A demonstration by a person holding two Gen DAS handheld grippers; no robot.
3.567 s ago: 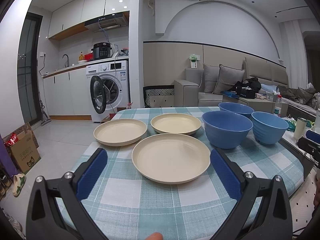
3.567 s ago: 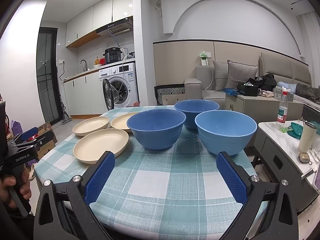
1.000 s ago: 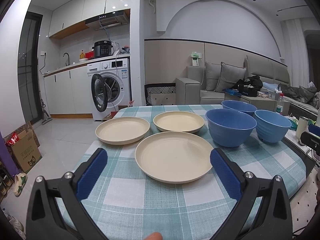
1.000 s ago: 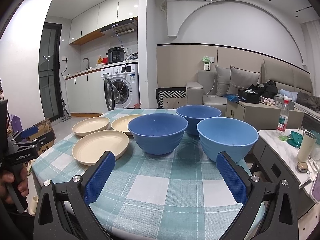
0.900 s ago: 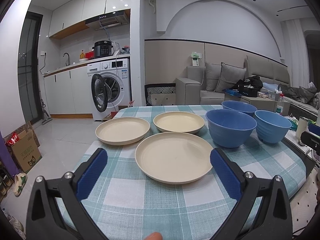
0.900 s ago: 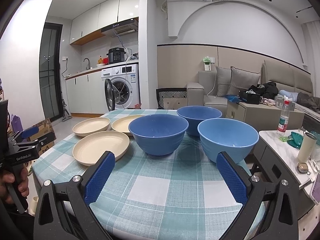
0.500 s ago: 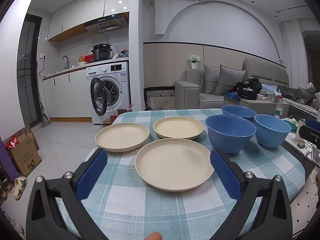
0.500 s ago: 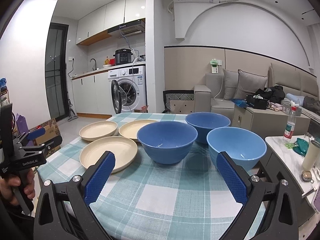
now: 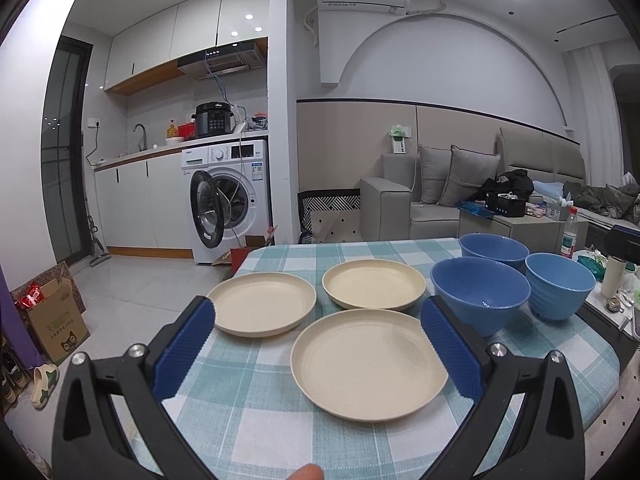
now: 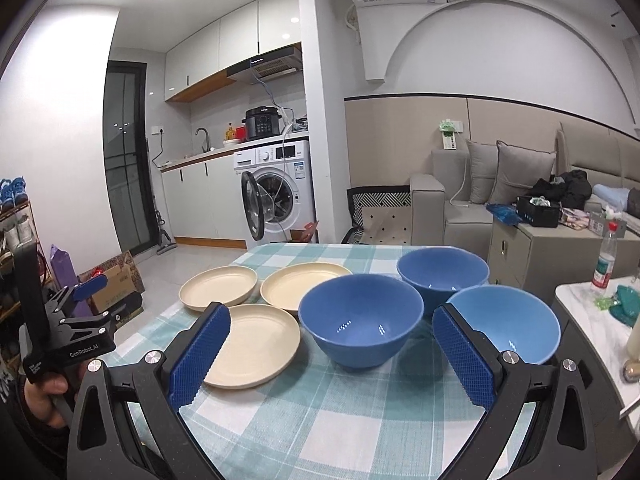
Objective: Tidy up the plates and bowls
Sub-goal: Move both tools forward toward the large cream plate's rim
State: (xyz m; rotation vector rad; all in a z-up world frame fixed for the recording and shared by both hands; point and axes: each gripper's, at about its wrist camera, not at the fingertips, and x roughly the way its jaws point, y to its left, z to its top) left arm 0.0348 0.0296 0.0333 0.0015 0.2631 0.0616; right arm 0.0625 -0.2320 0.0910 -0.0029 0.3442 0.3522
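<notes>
Three cream plates lie on the checked tablecloth: the nearest plate (image 9: 368, 362) (image 10: 250, 344), a left plate (image 9: 262, 304) (image 10: 218, 286) and a far plate (image 9: 374, 288) (image 10: 300, 282). To their right stand three blue bowls: a dark near bowl (image 9: 480, 294) (image 10: 360, 318), a far bowl (image 9: 494, 246) (image 10: 442, 270) and a lighter bowl (image 9: 560, 284) (image 10: 510, 322). My left gripper (image 9: 318, 348) is open, above the table's near edge, framing the nearest plate. My right gripper (image 10: 330, 354) is open, facing the dark near bowl. Neither holds anything.
The table (image 9: 248, 396) has its left edge by an open floor. A washing machine (image 9: 230, 196) with its door open stands behind. A side table (image 10: 596, 320) with a bottle and cups is at the right. A hand (image 10: 42, 394) holds the left gripper's handle at left.
Both grippers have lifted and tilted down a little, so the plates and bowls sit lower in view. The right view has swung slightly right. Nothing on the table has moved.
</notes>
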